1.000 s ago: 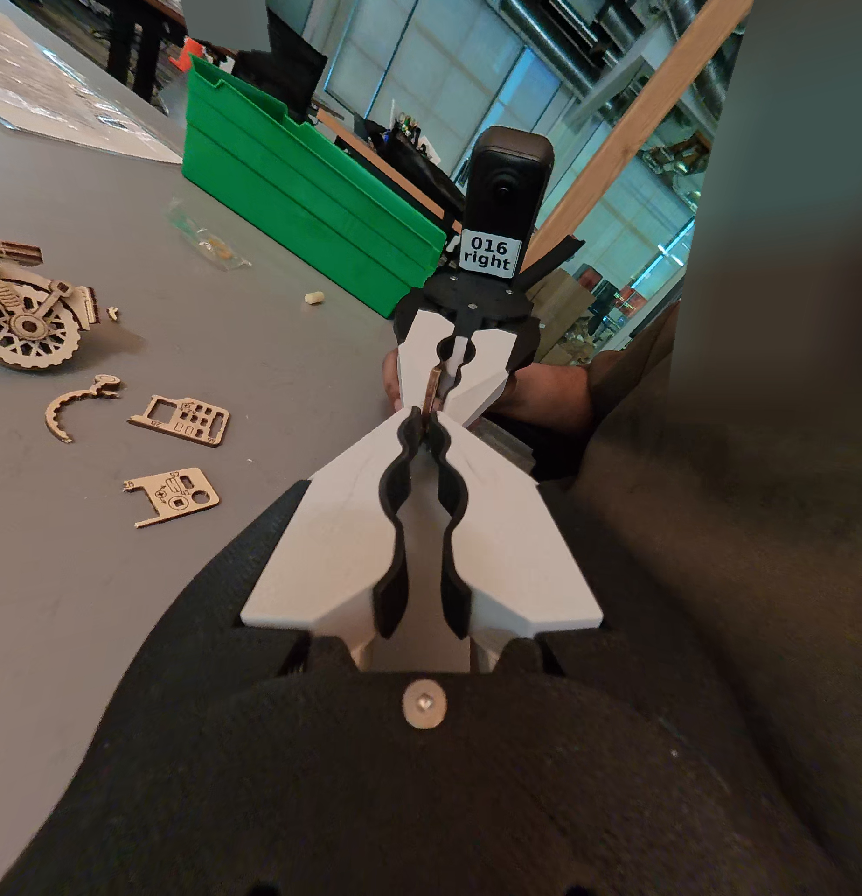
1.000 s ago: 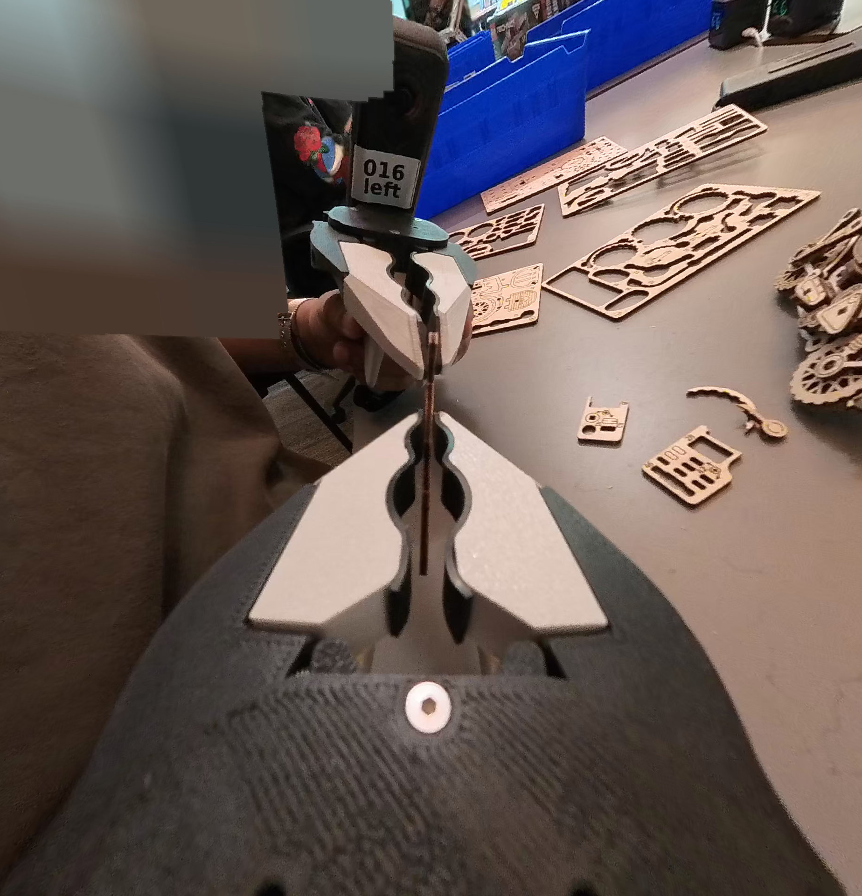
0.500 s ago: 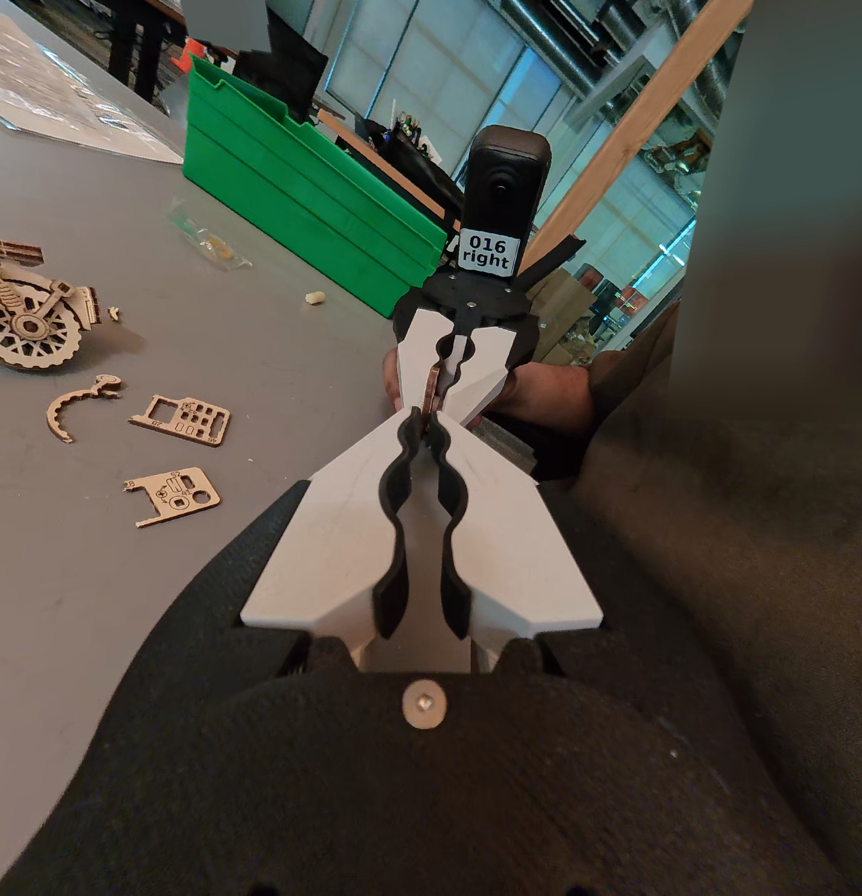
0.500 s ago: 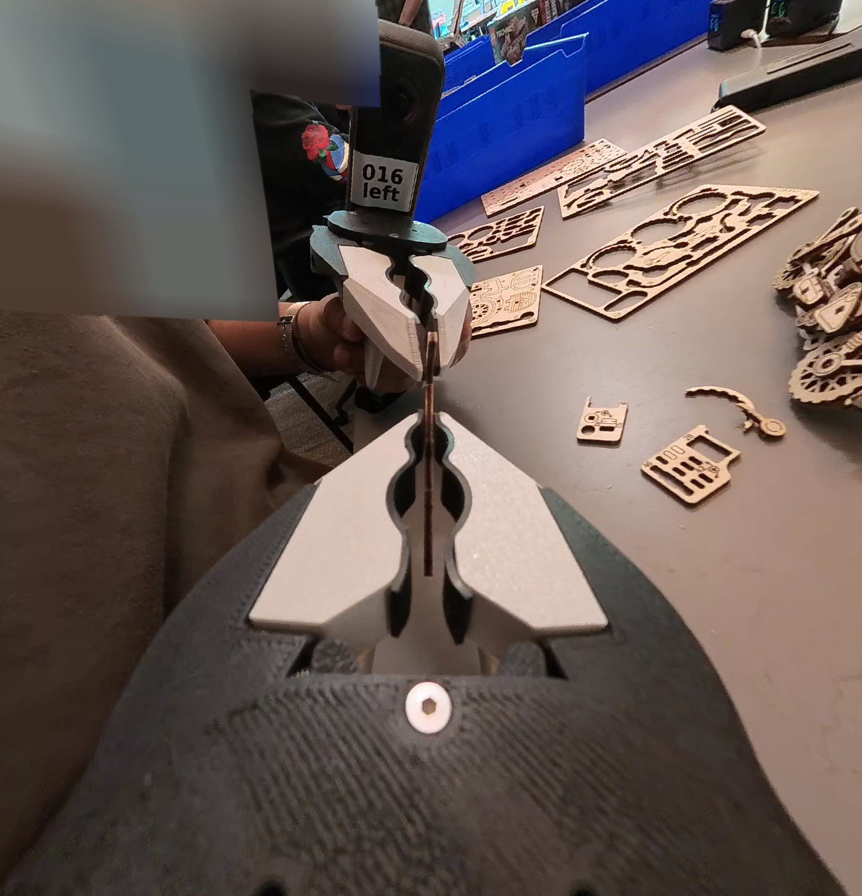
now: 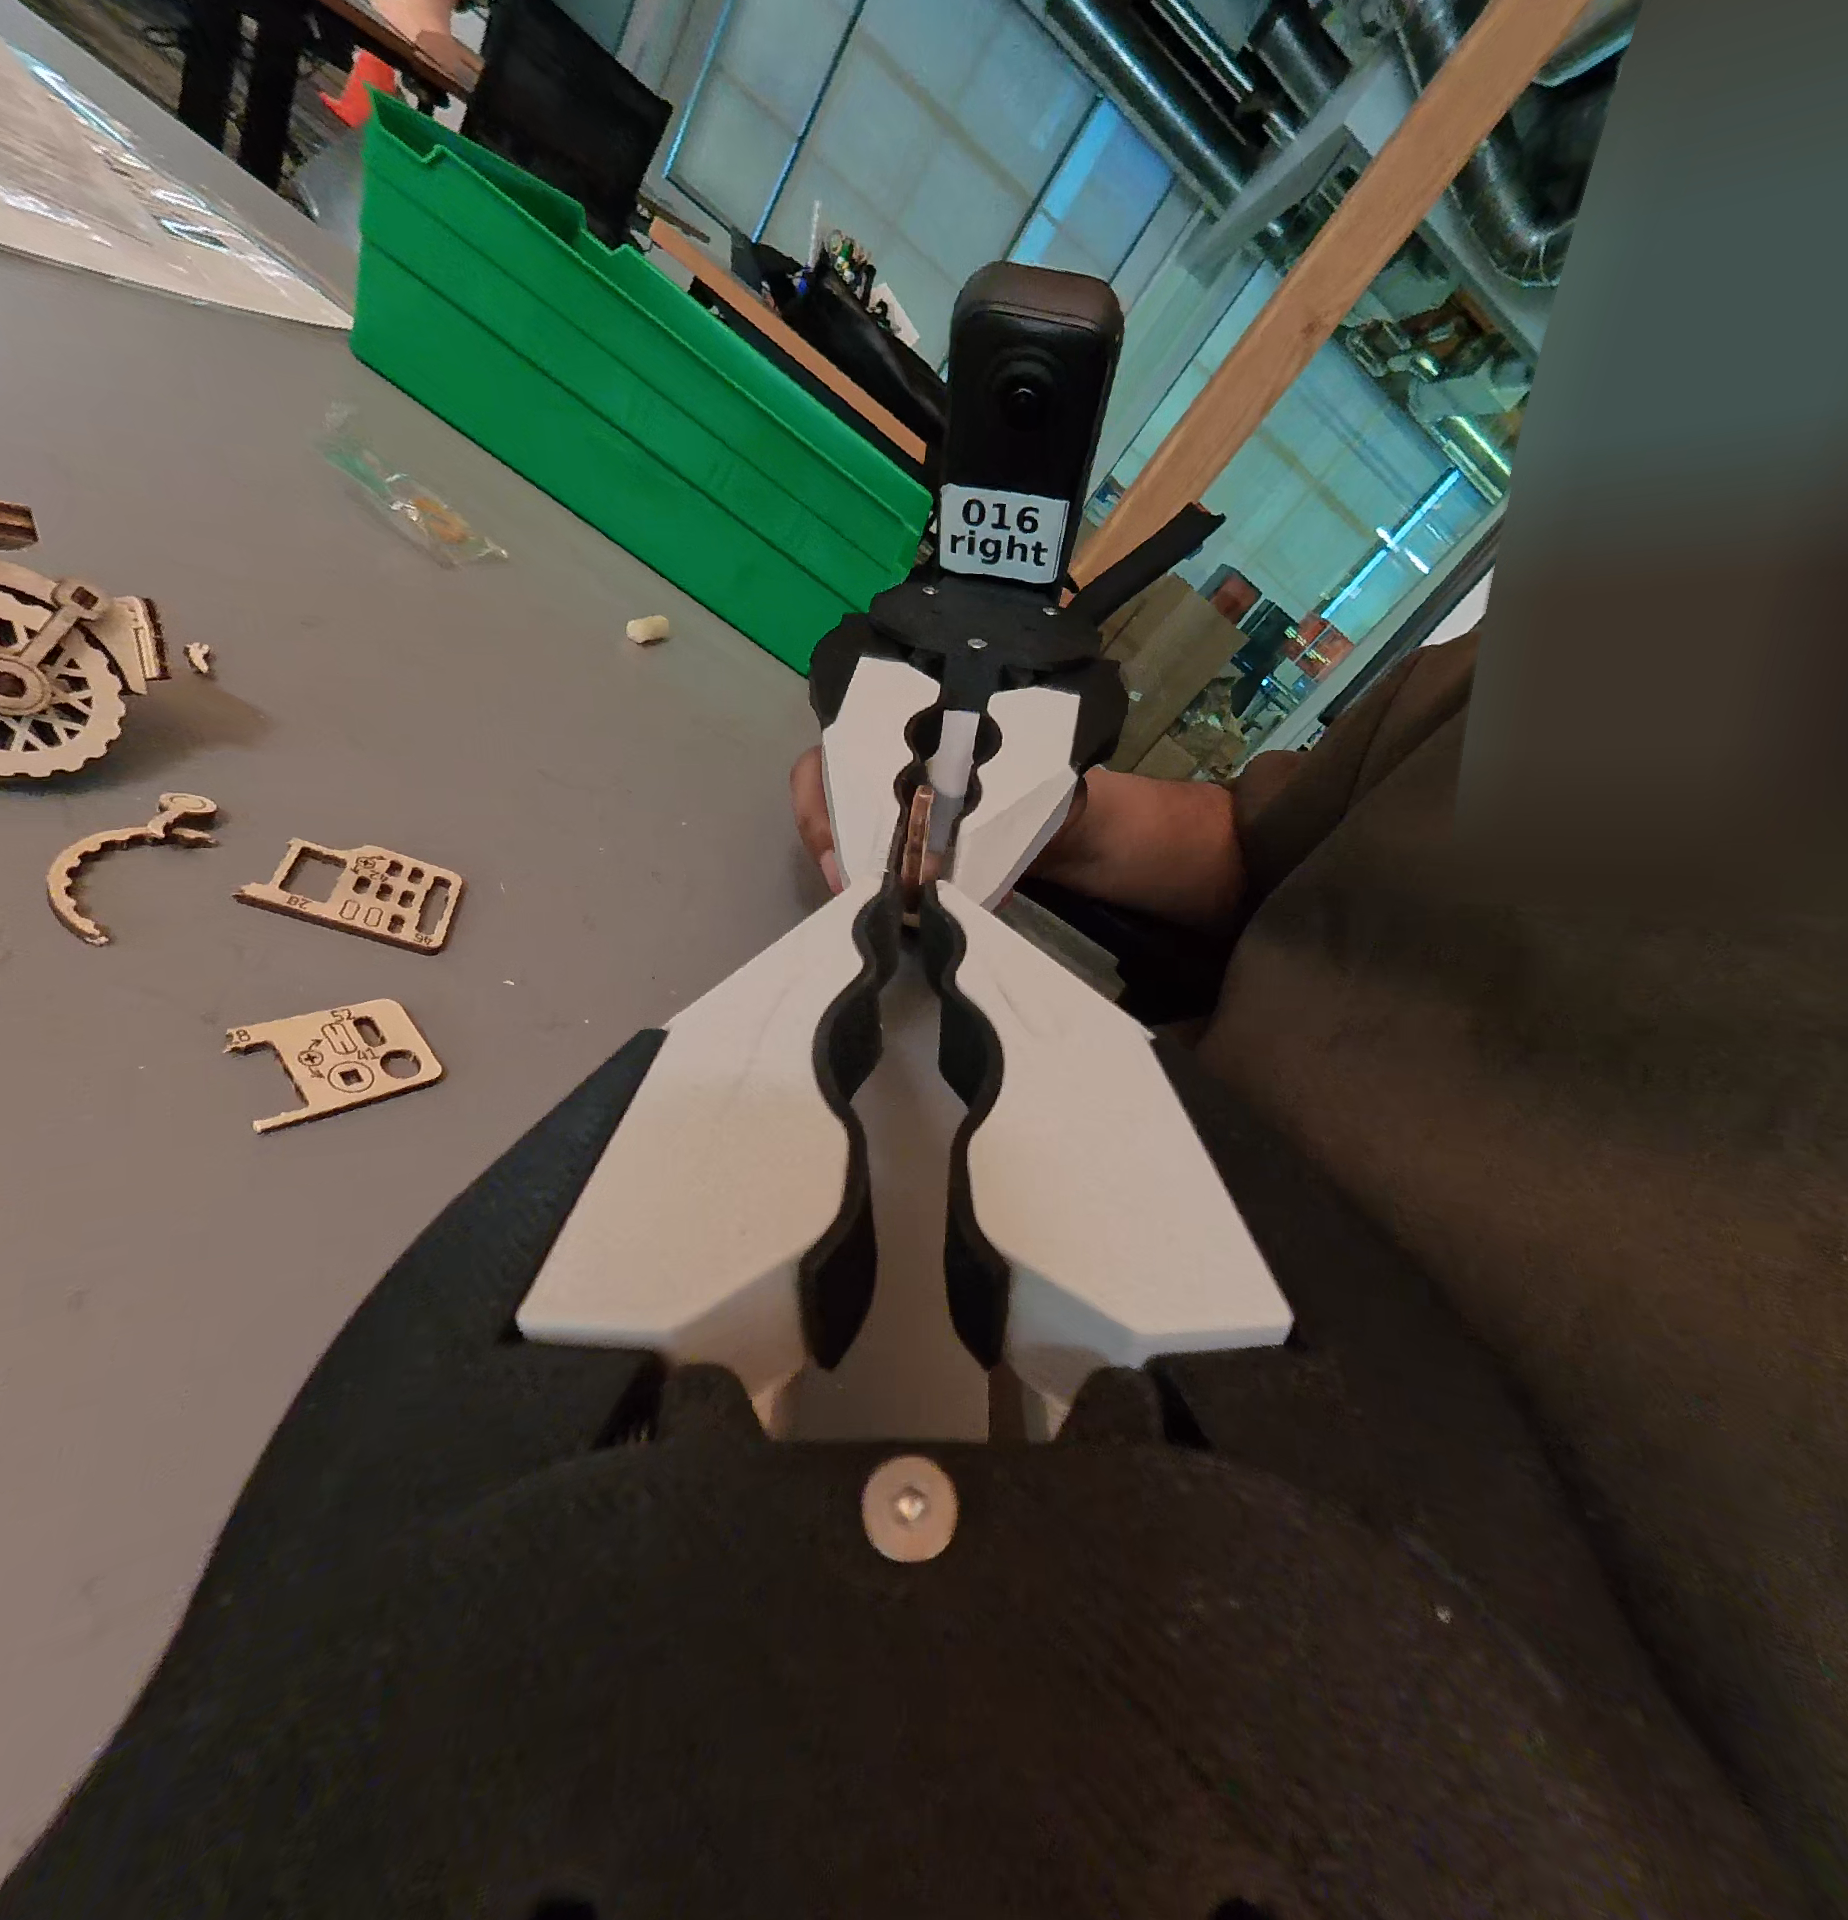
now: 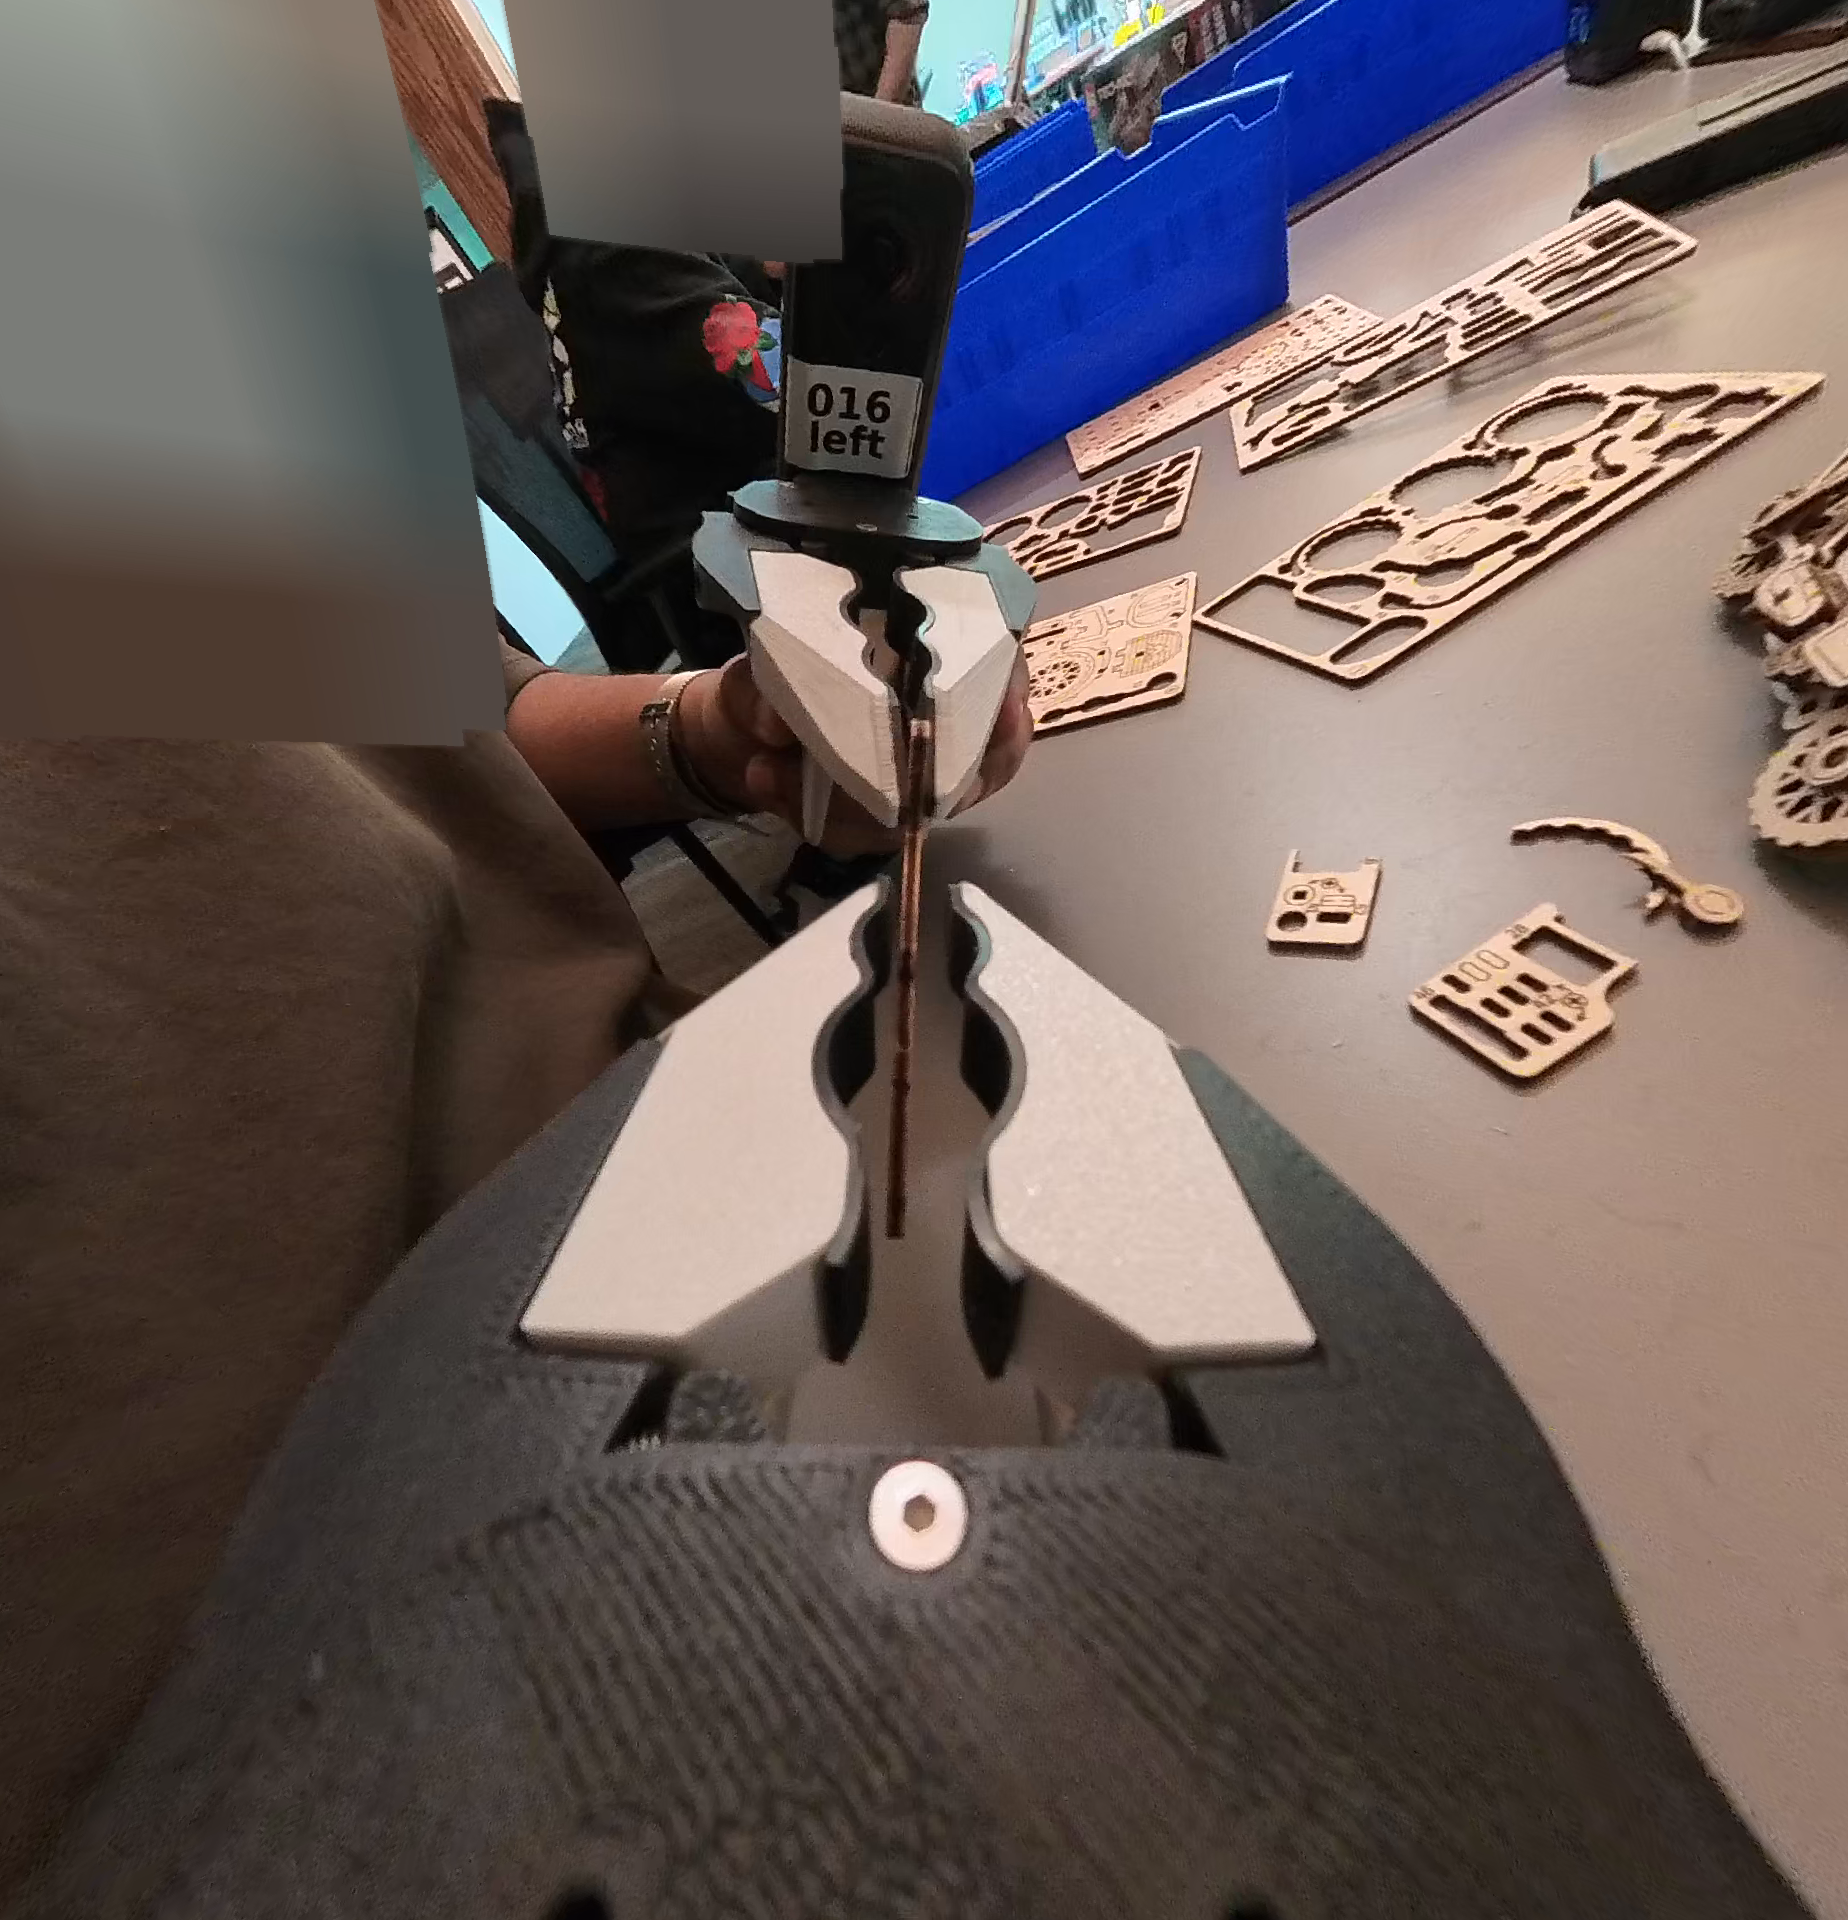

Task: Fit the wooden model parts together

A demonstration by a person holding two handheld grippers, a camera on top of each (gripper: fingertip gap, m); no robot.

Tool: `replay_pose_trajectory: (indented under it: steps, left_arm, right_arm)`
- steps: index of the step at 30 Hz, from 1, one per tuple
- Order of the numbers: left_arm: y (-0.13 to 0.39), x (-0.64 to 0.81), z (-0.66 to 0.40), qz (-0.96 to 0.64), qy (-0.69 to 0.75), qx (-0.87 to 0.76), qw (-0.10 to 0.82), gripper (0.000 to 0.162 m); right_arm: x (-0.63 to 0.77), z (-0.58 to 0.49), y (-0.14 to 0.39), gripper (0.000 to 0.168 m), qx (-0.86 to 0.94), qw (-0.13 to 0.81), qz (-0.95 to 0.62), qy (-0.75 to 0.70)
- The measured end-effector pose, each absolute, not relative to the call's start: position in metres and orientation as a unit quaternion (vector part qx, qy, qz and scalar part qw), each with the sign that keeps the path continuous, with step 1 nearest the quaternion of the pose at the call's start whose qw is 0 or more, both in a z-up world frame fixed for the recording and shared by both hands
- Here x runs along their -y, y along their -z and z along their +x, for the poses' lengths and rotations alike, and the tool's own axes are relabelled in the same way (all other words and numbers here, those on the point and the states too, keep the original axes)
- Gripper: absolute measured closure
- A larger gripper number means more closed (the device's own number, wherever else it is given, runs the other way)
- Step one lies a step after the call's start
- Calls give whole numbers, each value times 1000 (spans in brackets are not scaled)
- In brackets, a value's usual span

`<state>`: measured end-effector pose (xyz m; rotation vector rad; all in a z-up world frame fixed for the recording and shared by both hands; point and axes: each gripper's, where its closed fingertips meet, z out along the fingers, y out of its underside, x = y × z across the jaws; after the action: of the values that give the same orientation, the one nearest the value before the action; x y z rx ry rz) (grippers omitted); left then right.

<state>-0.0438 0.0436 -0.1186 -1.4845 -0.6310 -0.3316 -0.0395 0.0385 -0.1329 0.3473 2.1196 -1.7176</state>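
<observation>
A thin flat wooden part point(image 6: 902, 1039), seen edge-on, spans the gap between my two grippers, which face each other tip to tip above the table's near edge. My left gripper point(image 5: 906, 902) is shut on one end of the part point(image 5: 915, 831). My right gripper point(image 6: 918, 891) is slightly open. The part runs between its pads and does not seem to touch them. A hand holds each gripper.
Loose wooden pieces lie on the grey table: a curved piece point(image 5: 120, 862) and two small plates point(image 5: 354, 896) point(image 5: 338, 1060). A partly built model with a gear wheel point(image 5: 26, 696) is beside them. A green bin point(image 5: 629, 416), blue bins point(image 6: 1107, 270) and cut-out sheets point(image 6: 1502, 520) stand farther back.
My right gripper's jaws have spread a little and let go of the wooden part. My left gripper still holds it. Both grippers stay almost in place.
</observation>
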Motion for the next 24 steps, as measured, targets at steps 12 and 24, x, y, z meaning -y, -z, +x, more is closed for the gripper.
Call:
replay_pose_trajectory:
  steps: [12, 24]
  left_arm:
    - [134, -43, -55, -672, 131, 326, 652, 149]
    - [145, -32, -72, -660, 125, 378, 637, 142]
  right_arm:
    - [-36, -47, 149, 168, -780, 197, 165, 571]
    - [-95, -97, 206, 161, -807, 172, 383, 416]
